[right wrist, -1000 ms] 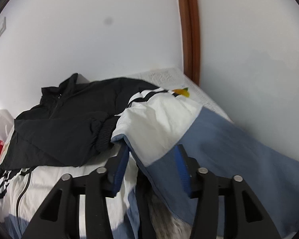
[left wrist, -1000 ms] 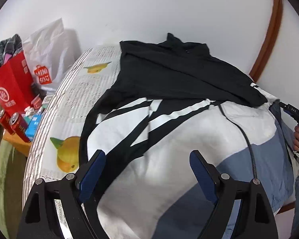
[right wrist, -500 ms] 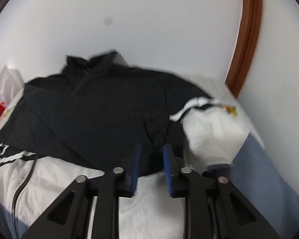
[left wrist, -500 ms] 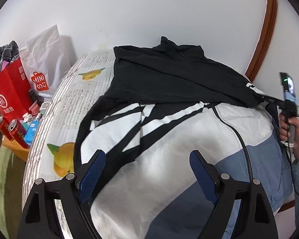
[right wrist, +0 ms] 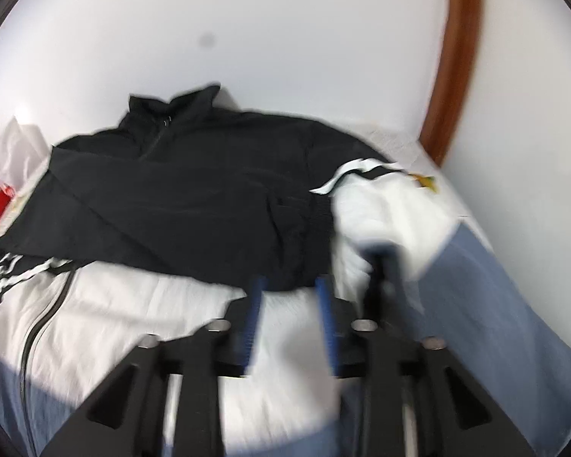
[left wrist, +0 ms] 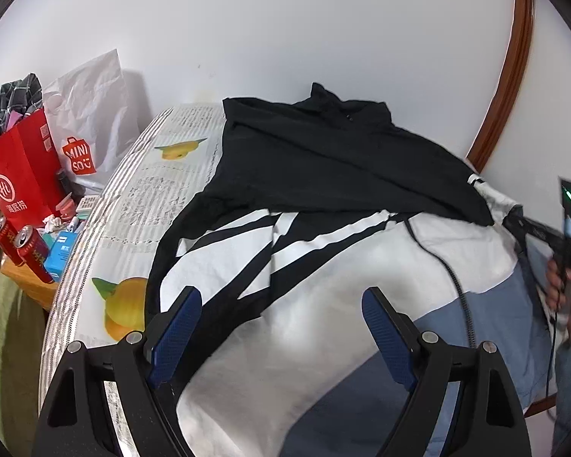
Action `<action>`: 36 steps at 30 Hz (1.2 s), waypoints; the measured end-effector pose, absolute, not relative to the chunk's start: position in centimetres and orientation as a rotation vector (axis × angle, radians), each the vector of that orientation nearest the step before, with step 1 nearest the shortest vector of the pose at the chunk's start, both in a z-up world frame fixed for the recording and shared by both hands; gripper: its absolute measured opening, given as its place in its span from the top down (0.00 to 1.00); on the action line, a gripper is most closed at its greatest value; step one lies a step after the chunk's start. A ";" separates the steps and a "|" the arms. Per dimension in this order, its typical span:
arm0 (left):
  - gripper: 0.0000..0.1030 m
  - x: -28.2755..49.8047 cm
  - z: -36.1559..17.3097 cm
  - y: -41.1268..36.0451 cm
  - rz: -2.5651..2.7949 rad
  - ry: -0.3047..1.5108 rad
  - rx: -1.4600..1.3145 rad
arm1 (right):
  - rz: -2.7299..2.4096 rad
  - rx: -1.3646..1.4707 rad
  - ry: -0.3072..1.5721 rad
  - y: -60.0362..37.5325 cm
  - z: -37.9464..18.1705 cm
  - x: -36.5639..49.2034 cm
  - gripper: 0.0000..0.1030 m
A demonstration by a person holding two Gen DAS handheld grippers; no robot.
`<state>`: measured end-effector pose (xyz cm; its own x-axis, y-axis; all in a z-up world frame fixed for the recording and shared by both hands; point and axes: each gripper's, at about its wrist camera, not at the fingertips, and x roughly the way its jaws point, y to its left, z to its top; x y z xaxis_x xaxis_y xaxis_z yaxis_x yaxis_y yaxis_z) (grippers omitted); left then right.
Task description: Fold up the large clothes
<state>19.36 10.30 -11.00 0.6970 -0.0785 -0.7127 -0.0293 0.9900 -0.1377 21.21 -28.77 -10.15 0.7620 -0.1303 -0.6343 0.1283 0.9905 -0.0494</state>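
Note:
A large jacket with a black top (left wrist: pixel 323 175), a white middle (left wrist: pixel 361 285) and a blue hem (left wrist: pixel 476 323) lies spread on the bed. One black sleeve (right wrist: pixel 194 205) is folded across the chest, and its cuff (right wrist: pixel 304 236) ends near the right side. My left gripper (left wrist: pixel 281 297) hangs open wide above the white part with nothing between its fingers. My right gripper (right wrist: pixel 289 285) is blurred. Its jaws are opening, with the tips at the edge of the black cuff and no pad pressing on the cloth. A hand (left wrist: pixel 563 285) holds the right gripper (left wrist: pixel 529 228) at the jacket's right edge.
The bedsheet (left wrist: pixel 133 205) has a fruit and text print. Left of the bed stand a red paper bag (left wrist: pixel 19 182), a white shopping bag (left wrist: pixel 91 129), red cans (left wrist: pixel 30 251) and a blue box (left wrist: pixel 59 255). A white wall and a curved wooden trim (left wrist: pixel 506 76) bound the far side.
My right gripper swung left from the white and blue sleeve to the black cuff, narrowed its jaws there, then widened them again. The left gripper stayed open and hardly moved.

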 end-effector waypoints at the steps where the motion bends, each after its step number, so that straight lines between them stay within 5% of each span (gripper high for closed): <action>1: 0.17 19.2 -10.7 10.1 -0.028 0.793 -0.144 | -0.160 0.000 0.676 -29.3 -9.9 20.0 0.45; 4: 0.17 18.7 -10.3 9.5 -0.038 0.782 -0.141 | -0.317 -0.012 0.664 -32.7 -10.0 14.9 0.35; 14: 0.17 17.7 -9.3 6.3 -0.097 0.800 -0.144 | -0.527 0.003 0.821 -43.9 -15.3 3.0 0.33; 23: 0.17 17.4 -9.6 5.4 -0.082 0.849 -0.115 | -0.467 0.124 0.807 -46.1 -17.5 3.1 0.35; 26: 0.17 17.2 -9.9 6.3 -0.059 0.857 -0.125 | -0.444 0.155 0.804 -46.1 -17.3 4.2 0.61; 28: 0.17 17.1 -10.3 7.4 -0.036 0.870 -0.137 | -0.441 0.128 0.813 -45.5 -17.2 5.0 0.93; 36: 0.17 16.8 -11.4 11.5 0.087 0.860 -0.095 | -0.572 -0.040 0.700 -41.8 -11.4 6.1 0.99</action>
<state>16.76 11.54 -11.41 0.6491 0.0376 -0.7598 -0.1147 0.9922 -0.0489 6.13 -41.80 -11.36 0.6184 -0.5099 -0.5980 0.4839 0.8466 -0.2215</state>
